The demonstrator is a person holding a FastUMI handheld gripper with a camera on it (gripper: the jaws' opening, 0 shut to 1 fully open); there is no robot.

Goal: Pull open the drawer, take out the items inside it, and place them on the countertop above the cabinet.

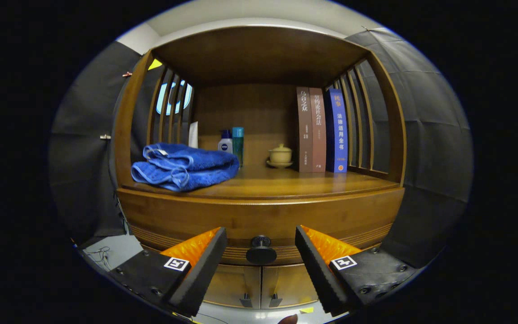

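Claw (261,265) is released, fingers spread wide apart, nothing held. One dark round knob (261,251) sits right between the two fingers (200,270), touching neither. The knob is on the front of one closed drawer (259,220), a wide wooden panel straight ahead of the claw. Contents of the drawer are hidden.

Just above the drawer front is the countertop (286,182), a wooden shelf surface inside an open wooden cabinet with slatted sides.

Count on the countertop:
- One folded blue towel (185,166), ahead and to the left of the claw, near the front edge.
- Two bottles behind the towel, standing just beside each other: one white bottle with blue cap (225,141) and one taller teal bottle (238,144).
- One white upright object (193,134) left of the bottles at the back, too hidden by the towel to tell what it is.
- One small lidded cup on a saucer (280,156), straight ahead beyond the claw, near the back.
- Three books standing upright, ahead and to the right: two brown books (311,130) touching each other, and one blue book (337,130) against them on the right, near the slats.

Below the drawer, between the fingers and lower than the knob, are two cabinet doors (259,285) closed, each with one small dark handle (246,300), the two handles side by side at the middle seam.
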